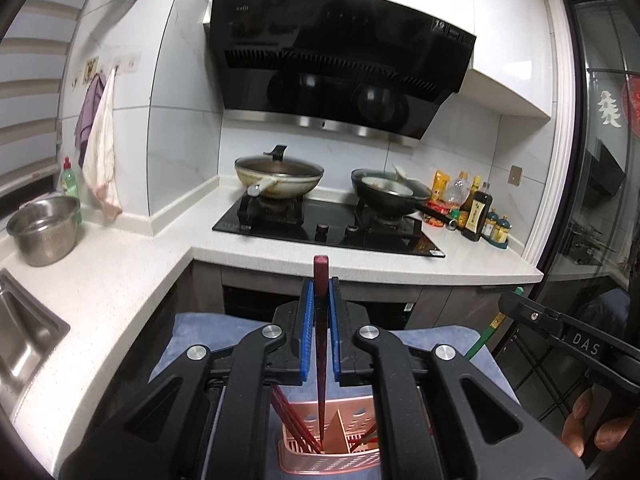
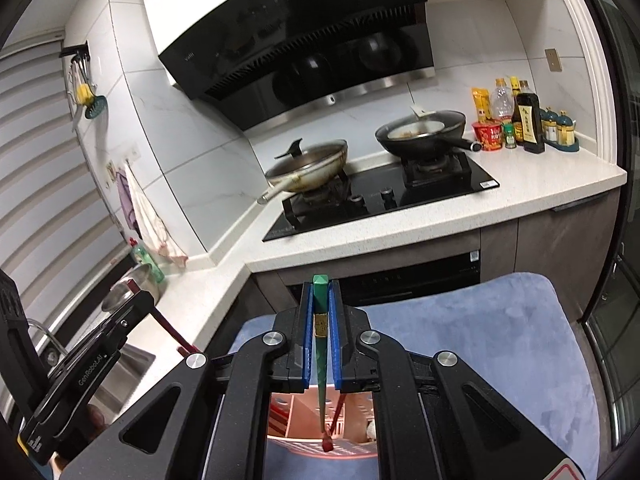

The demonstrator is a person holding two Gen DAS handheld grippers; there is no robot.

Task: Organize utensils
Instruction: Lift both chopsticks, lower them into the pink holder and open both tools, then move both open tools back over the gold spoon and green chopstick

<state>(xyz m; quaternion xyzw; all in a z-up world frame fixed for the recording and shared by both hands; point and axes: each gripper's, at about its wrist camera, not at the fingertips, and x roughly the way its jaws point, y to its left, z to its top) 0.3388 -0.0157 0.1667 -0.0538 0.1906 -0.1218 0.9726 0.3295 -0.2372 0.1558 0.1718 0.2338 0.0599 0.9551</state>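
My left gripper (image 1: 321, 292) is shut on a dark red chopstick (image 1: 320, 344) that runs down between its blue pads, tip lowered into the pink utensil holder (image 1: 332, 458) below. Several red chopsticks (image 1: 292, 420) lean in that holder's left compartment. My right gripper (image 2: 321, 300) is shut on a green chopstick (image 2: 321, 364) with a gold band, its tip over the same pink utensil holder (image 2: 316, 446), where a red chopstick (image 2: 334, 424) leans. The holder stands on a blue cloth (image 2: 492, 336). The right gripper also shows at the right edge of the left wrist view, with a hand (image 1: 596, 424) under it.
A white counter (image 1: 120, 280) wraps round the corner with a sink (image 1: 24, 336) and steel pot (image 1: 44, 228) on the left. The black hob (image 1: 328, 228) carries a lidded wok (image 1: 280, 178) and a black pan (image 1: 384, 194). Sauce bottles (image 1: 476, 208) stand at its right.
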